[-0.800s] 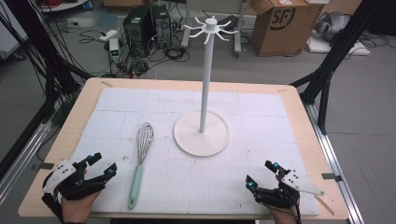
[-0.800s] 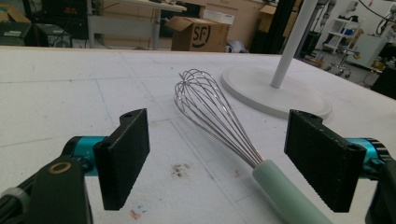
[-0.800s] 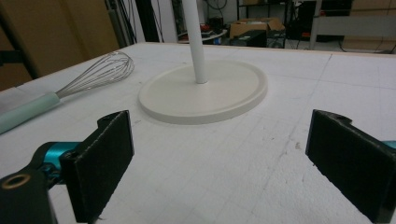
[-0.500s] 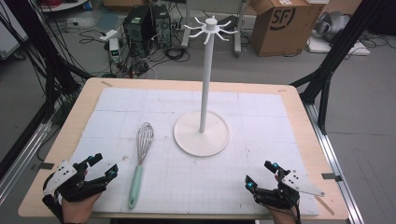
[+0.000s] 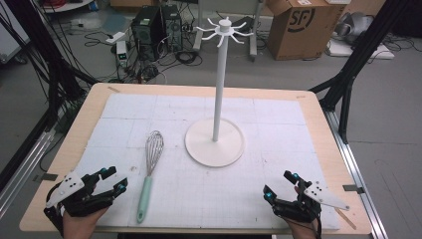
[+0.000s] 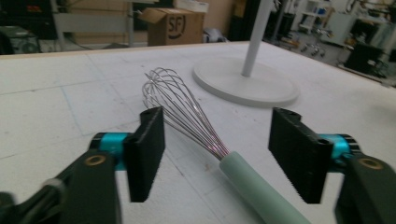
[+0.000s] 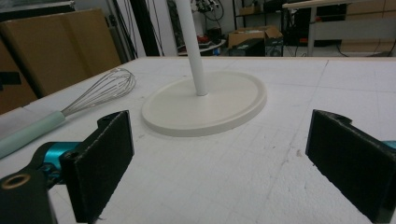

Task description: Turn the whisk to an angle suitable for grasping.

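A wire whisk [image 5: 154,147] with a pale green handle [image 5: 144,195] lies on the white mat, left of centre. My left gripper [image 5: 114,179] rests at the near left corner, open, a short way left of the handle and not touching it. In the left gripper view the whisk [image 6: 177,105] lies ahead of the open left gripper [image 6: 224,137], its handle [image 6: 254,186] running between the two pads without contact. At the near right, my right gripper [image 5: 279,184] is open and holds nothing; the right gripper view shows it [image 7: 224,156] facing the stand.
A white stand with a round base [image 5: 199,147], a tall pole [image 5: 217,89] and several hooks at the top [image 5: 224,29] occupies the middle of the mat. A wooden table edge [image 5: 69,144] frames the mat. Boxes, cables and computers sit on the floor beyond.
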The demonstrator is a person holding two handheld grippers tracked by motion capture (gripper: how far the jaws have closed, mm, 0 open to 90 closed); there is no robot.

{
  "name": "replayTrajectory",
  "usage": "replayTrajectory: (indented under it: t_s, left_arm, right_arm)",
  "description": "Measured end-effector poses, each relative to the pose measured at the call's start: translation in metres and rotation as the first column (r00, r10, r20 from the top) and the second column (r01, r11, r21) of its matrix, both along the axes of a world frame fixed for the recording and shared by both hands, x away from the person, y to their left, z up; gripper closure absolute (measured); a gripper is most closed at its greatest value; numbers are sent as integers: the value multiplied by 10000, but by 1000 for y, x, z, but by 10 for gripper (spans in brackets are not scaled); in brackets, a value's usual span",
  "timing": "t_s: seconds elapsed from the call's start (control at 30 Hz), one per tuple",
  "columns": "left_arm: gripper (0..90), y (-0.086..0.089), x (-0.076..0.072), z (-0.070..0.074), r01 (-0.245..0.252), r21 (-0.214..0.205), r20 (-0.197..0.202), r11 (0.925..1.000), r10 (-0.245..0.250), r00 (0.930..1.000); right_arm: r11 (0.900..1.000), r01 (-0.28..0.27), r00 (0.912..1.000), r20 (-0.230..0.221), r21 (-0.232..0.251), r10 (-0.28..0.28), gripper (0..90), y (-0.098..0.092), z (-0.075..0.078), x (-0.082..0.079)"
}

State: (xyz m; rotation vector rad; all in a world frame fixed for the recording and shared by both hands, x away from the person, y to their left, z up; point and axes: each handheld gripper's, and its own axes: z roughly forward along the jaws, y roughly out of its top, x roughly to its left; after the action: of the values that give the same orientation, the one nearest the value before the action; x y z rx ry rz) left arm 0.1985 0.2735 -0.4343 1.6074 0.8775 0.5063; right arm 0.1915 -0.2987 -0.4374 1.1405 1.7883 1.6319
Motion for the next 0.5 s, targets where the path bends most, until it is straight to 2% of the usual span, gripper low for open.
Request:
replayTrajectory:
  t_s: [0.1,0.23,0.33,0.4,0.47,0.5]
  left_arm:
    - [510,2,0,-1,17,37,-165,10000,-17,9999]
    - [590,3,-1,1,424,642,-356,9970,-401,9986]
    - [671,5,-1,3,682,798,-411,9945,-651,9970]
    - [715,9,1,7,1240,992,-699,9873,-1173,9906]
    - [765,12,1,10,1572,1344,-830,9784,-1470,9857]
    - [795,12,1,10,1572,1344,-830,9784,-1470,9857]
  right_arm:
    - [10000,27,10000,25,-8,-27,65,-1,0,1]
    - [10000,77,10000,31,2,-77,66,-2,0,1]
    - [9999,113,9999,34,31,-113,66,-2,0,2]
    - [9999,109,9999,51,6,-109,66,-2,0,2]
    - [10000,89,9999,68,15,-89,66,-2,1,2]
    - [10000,94,9999,84,-3,-94,66,-2,1,2]
